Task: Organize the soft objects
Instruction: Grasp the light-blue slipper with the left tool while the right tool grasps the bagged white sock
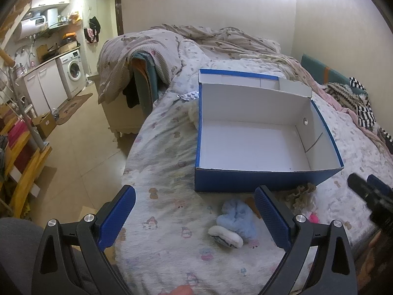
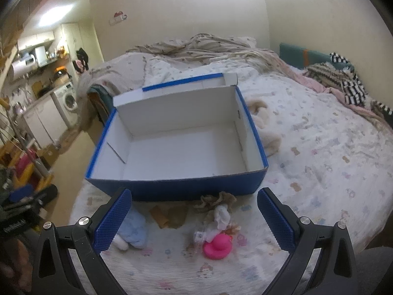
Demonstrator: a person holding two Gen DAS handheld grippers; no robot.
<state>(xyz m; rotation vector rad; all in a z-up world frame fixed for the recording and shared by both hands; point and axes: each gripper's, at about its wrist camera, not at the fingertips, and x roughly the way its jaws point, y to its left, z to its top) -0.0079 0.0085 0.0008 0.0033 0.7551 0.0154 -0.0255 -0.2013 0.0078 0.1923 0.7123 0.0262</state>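
Fluffy pale-blue plush (image 1: 239, 217), crumpled

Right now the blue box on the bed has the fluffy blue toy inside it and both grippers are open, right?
Not quite. The blue box is empty. The right wrist view shows the fluffy blue toy lying on the bed in front of the box. Both the left gripper and the right gripper are open.

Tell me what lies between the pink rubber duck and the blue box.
In the right wrist view, a white cloth bundle and a crumpled beige fabric lie between the pink duck and the blue box.
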